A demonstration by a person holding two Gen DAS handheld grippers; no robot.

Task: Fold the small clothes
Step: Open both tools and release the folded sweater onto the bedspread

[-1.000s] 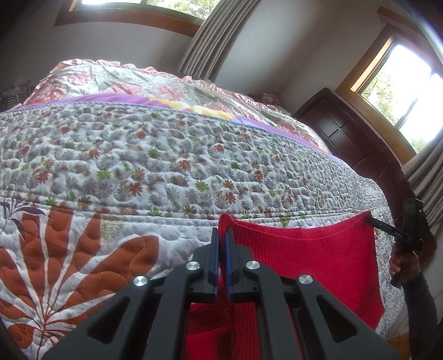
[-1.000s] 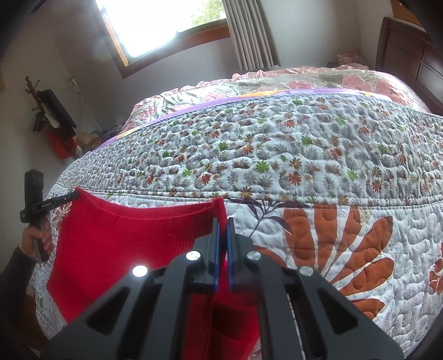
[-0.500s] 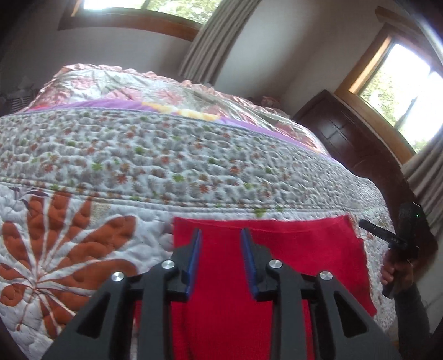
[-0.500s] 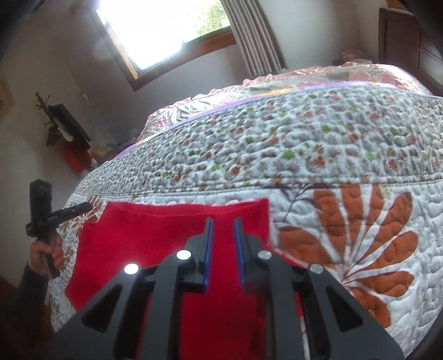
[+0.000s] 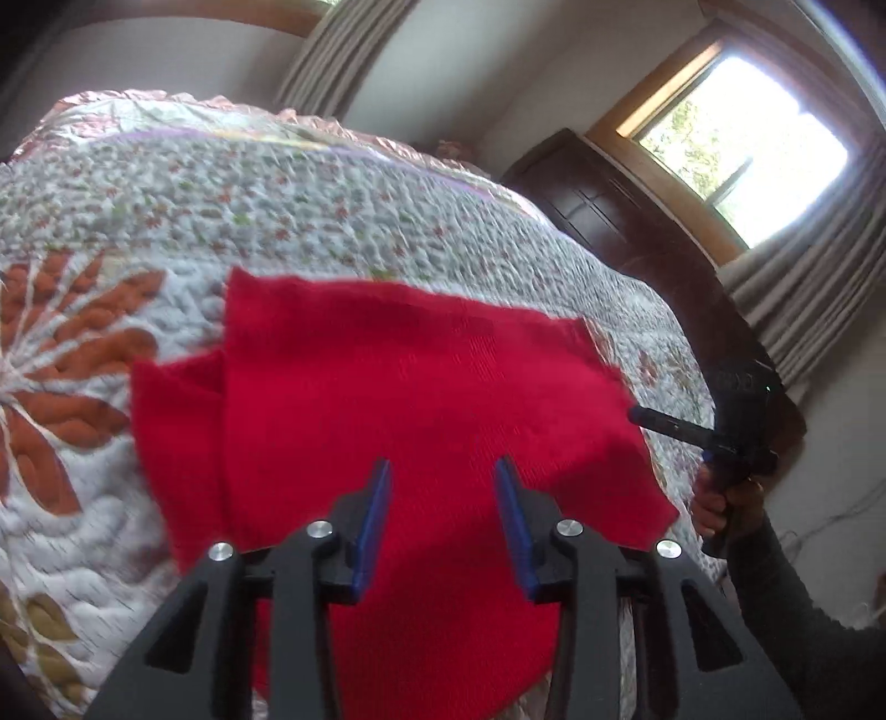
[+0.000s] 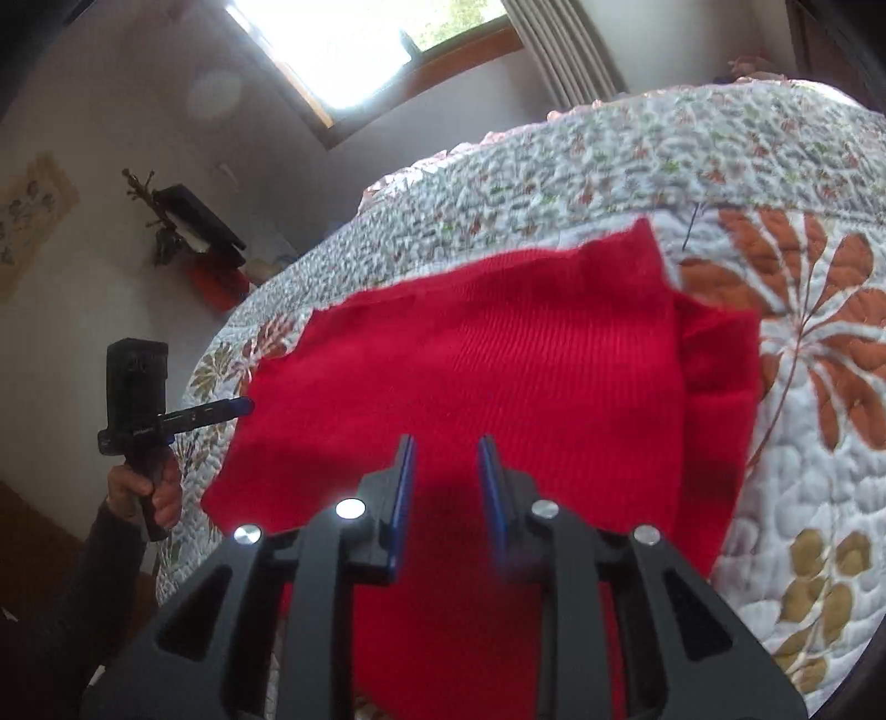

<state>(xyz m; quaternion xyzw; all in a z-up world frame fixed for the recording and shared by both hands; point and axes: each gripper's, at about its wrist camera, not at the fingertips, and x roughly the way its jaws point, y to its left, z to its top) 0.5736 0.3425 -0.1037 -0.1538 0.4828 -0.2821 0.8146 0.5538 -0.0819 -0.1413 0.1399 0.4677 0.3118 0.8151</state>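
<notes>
This is a bedroom in a home: a big bed (image 5: 387,221) with a flowery quilt (image 6: 775,343), windows (image 5: 742,138) with curtains (image 6: 565,50), and a dark wooden headboard (image 5: 598,205).

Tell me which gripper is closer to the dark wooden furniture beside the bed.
Right. The right gripper is at the edge of the red garment on the side facing the dark wooden furniture. The left gripper hangs over the garment's middle, farther away.

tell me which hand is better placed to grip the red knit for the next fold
Left, narrowly. Both grippers hang open over the red knit, one by each side edge; the left gripper's fingers stand wider apart for the doubled cloth. The right gripper would serve almost as well.
</notes>
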